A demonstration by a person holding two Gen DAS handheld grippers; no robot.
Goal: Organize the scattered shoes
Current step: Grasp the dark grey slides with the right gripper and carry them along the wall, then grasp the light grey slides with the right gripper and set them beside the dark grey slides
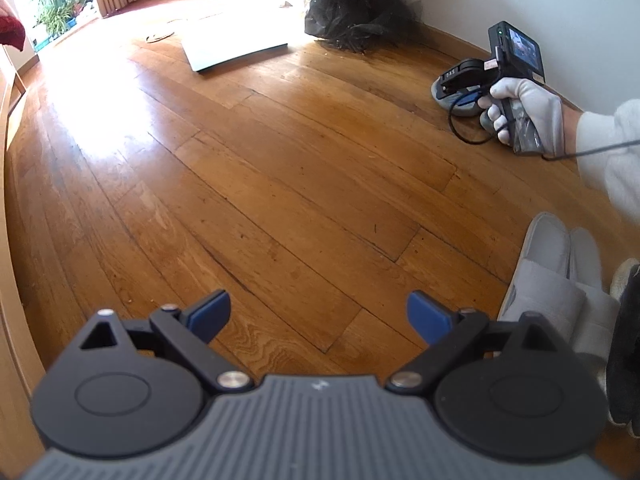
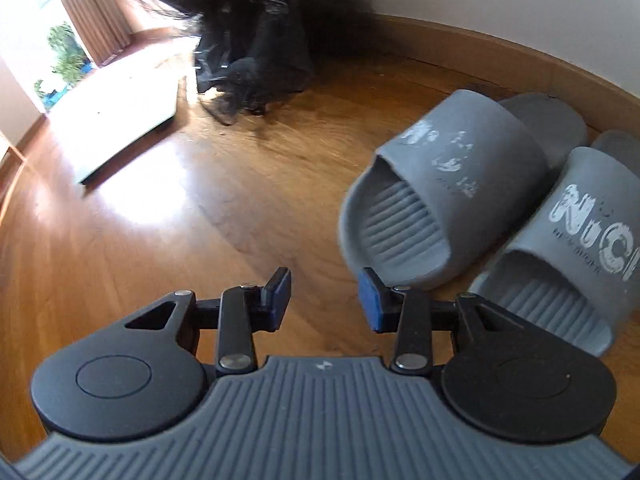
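Two grey slide slippers lie side by side against the baseboard in the right wrist view, the left slipper [image 2: 440, 184] and the right slipper [image 2: 580, 232] with white lettering. My right gripper [image 2: 325, 296] hangs just in front of the left slipper's heel, jaws partly apart with only floor between them; its right pad [image 2: 370, 304] sits close to the heel rim. In the left wrist view a gloved hand [image 1: 524, 108] holds that gripper over the grey slippers [image 1: 460, 100]. My left gripper [image 1: 320, 316] is open wide above bare floor. A pale pair of slippers [image 1: 548, 248] lies to its right.
A black crinkled wrap [image 1: 352, 4] stands by the wall, and a flat white board [image 1: 236, 52] lies on the wooden floor [image 1: 280, 184]. A dark and beige shoe [image 1: 628, 320] shows at the right edge. A wooden ledge [image 1: 12, 280] runs along the left.
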